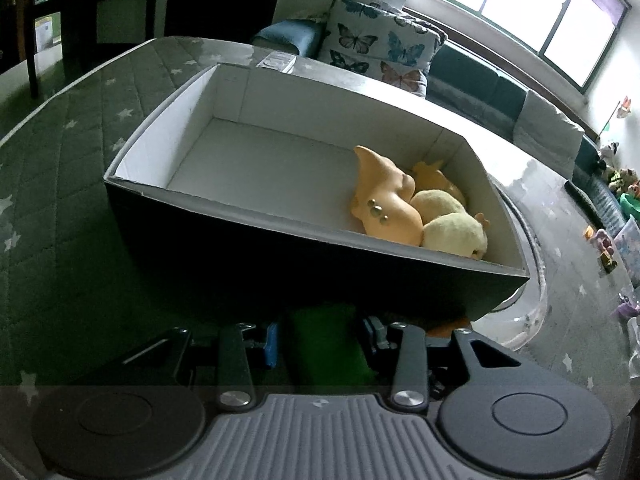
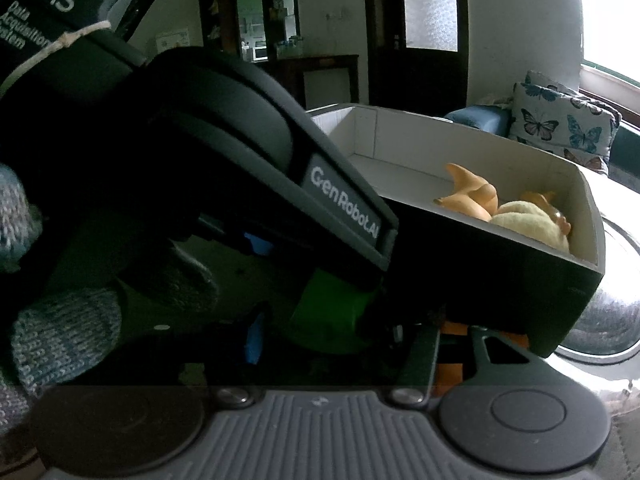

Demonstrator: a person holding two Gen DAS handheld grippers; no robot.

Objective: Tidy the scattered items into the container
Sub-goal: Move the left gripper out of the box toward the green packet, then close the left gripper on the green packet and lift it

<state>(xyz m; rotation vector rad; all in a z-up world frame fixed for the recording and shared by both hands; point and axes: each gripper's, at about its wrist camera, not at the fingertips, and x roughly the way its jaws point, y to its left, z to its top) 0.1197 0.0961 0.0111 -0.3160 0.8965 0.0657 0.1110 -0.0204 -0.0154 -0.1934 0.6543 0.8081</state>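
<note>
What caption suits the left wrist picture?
Open box on a star-patterned mat, with toys piled in one corner.

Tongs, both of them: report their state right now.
Left tongs: green object between them; whether it is gripped cannot be told.
Right tongs: closed on an orange item.

Container's a box (image 1: 280, 252), dark outside w/ white inside, open top, mostly bare floor. Orange rubbery toy (image 1: 384, 200) and two pale yellow plush chicks (image 1: 456, 232) piled in its right corner, touching. Green item (image 1: 328, 344) sits just in front of the box, btw the blue pads.
</note>
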